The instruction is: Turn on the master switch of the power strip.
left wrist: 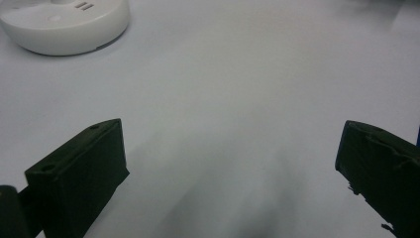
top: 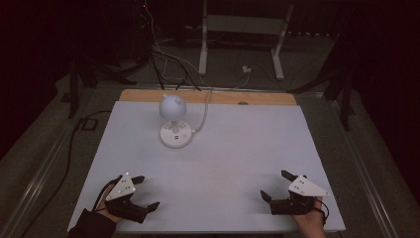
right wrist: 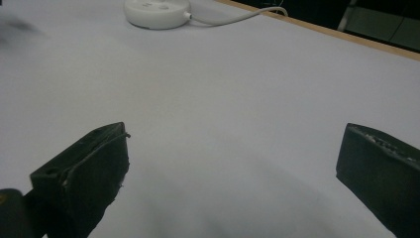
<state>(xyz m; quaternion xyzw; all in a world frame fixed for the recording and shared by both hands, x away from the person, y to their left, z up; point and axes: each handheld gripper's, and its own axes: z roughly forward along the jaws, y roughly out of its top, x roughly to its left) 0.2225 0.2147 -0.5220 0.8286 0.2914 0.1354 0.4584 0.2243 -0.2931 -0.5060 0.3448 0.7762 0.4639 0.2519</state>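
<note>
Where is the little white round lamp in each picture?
High view: the lamp stands on the far left part of the white table.
Left gripper view: its round base is at the top left corner.
Right gripper view: its base is at the top, left of middle.
Shared landmark: the lamp's white cord.

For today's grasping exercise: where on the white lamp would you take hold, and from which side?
Probably the short neck between the lamp's round head and its disc base, coming from the near side. The base looks too wide and flat for the jaws, the head is smooth and round, and the cord leaves on the far right.
</note>
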